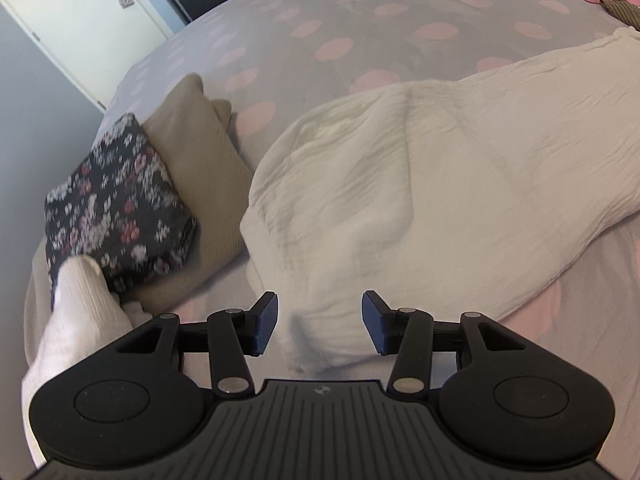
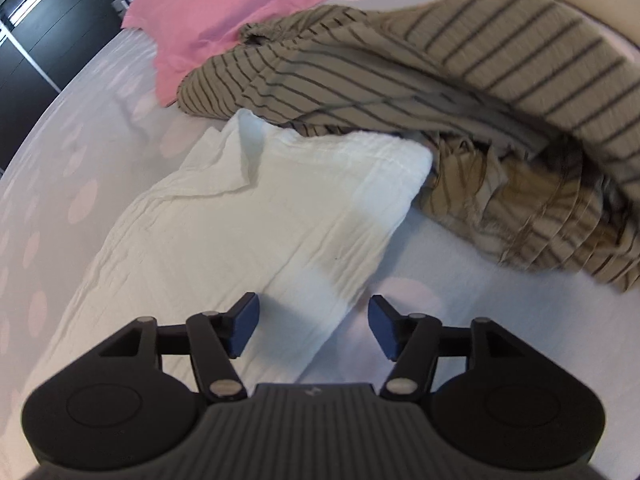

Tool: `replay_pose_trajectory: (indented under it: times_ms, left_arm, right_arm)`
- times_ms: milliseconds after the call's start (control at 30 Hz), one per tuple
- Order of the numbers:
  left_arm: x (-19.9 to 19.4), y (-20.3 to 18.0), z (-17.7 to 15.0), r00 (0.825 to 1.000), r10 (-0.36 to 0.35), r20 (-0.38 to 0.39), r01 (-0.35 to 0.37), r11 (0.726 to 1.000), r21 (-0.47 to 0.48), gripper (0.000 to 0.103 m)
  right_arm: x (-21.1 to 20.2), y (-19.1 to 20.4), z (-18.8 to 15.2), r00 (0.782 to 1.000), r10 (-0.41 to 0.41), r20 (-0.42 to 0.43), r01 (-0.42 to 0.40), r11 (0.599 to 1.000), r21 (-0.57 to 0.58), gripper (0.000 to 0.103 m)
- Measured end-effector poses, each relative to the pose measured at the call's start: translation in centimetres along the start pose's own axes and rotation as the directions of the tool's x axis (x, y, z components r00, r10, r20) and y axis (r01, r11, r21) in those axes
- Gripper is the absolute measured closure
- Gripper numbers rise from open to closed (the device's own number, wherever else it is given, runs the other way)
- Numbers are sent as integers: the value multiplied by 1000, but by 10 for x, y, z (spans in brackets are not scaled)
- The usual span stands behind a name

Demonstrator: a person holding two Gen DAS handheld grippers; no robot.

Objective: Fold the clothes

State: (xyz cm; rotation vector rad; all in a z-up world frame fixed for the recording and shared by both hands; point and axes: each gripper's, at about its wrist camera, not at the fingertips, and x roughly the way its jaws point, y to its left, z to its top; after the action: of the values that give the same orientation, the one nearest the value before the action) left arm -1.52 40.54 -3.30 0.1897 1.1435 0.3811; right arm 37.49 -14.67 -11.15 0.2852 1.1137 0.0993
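Note:
A cream crinkled garment point(image 1: 420, 184) lies spread on the polka-dot bed; it also shows in the right wrist view point(image 2: 256, 216), partly folded lengthwise. My left gripper point(image 1: 319, 326) is open and empty, hovering over the garment's near rounded end. My right gripper point(image 2: 313, 328) is open and empty, just above the garment's near right edge. A white ribbed piece of cloth point(image 1: 80, 312) lies at the lower left, beside the left gripper.
A folded dark floral garment point(image 1: 116, 208) rests on a folded beige one point(image 1: 196, 152) at the bed's left edge. A heap of beige striped clothes point(image 2: 460, 92) and a pink cloth point(image 2: 224, 12) lie beyond the cream garment. A door point(image 1: 80, 12) stands left.

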Motion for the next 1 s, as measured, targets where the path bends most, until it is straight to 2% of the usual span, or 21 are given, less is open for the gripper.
replay_pose_trajectory:
  times_ms: [100, 267, 333, 400, 433, 500, 600, 733, 833, 1000]
  left_arm:
    - [7, 6, -9, 1000, -11, -9, 11, 999, -33, 59]
    - [13, 13, -16, 1000, -6, -22, 5, 999, -46, 59]
    - [15, 15, -15, 1000, -10, -21, 9, 998, -62, 59]
    - [16, 15, -15, 1000, -10, -19, 9, 998, -64, 59]
    - [17, 14, -14, 1000, -12, -19, 11, 998, -62, 59]
    - [18, 12, -14, 1000, -18, -21, 17, 998, -58, 59]
    - [19, 10, -13, 999, -25, -21, 24, 999, -47, 59]
    - [16, 9, -13, 999, -32, -13, 32, 998, -45, 59]
    - [13, 10, -12, 999, -34, -5, 34, 998, -59, 59]
    - [9, 12, -11, 998, -54, 12, 55, 994, -97, 59]
  right_arm:
    - [8, 8, -2, 999, -18, 26, 18, 1000, -4, 34]
    - [18, 28, -6, 995, -43, 89, 50, 996, -79, 34]
    - [21, 37, -7, 993, -50, 110, 62, 992, -108, 38]
    - [22, 48, -9, 992, -50, 115, 66, 988, -141, 59]
    - [23, 53, -10, 992, -49, 116, 67, 985, -158, 64]
    - [21, 64, -12, 989, -60, 132, 85, 977, -194, 87]
    - [11, 78, -15, 983, -61, 171, 100, 968, -230, 89]
    - [-16, 103, -23, 974, -18, 228, 79, 962, -262, 90]
    - [-45, 136, -38, 962, 58, 268, 38, 940, -340, 90]
    - [-88, 198, -78, 952, 181, 246, -56, 895, -443, 91]
